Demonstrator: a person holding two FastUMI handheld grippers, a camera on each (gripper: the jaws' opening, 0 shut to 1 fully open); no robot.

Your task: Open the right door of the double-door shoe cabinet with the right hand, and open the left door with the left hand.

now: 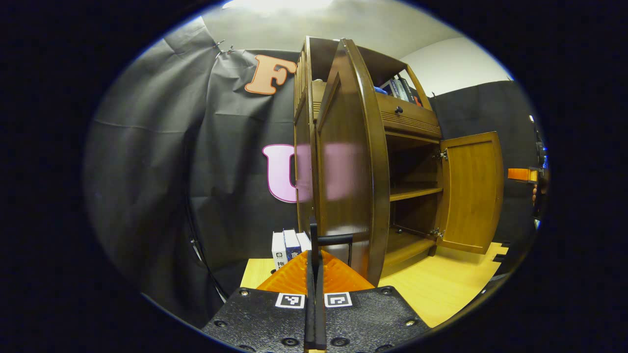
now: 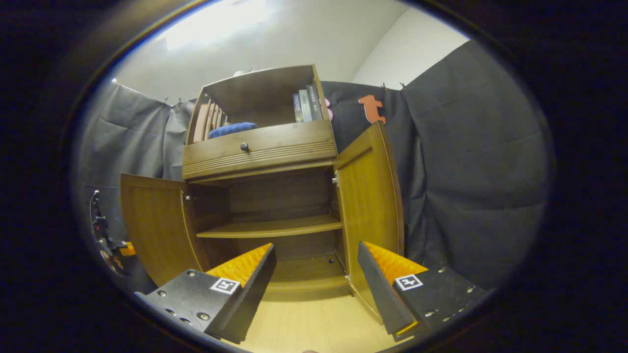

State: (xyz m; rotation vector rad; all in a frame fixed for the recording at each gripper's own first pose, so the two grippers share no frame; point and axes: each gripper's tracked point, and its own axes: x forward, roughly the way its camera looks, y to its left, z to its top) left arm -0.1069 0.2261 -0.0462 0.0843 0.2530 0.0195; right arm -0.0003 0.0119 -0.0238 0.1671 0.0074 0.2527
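Standing on the wooden counter, the shoe cabinet has both doors swung out. In the left gripper view, the left gripper has its jaws clenched on a dark handle at the near edge of the left door. In the right gripper view, the right gripper hangs released before the shelves, its jaws wide apart, just beside the right door.

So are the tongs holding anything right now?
The left tongs pinch one end of the thin black handle on the brown wooden left door. The right tongs are open, holding nothing.
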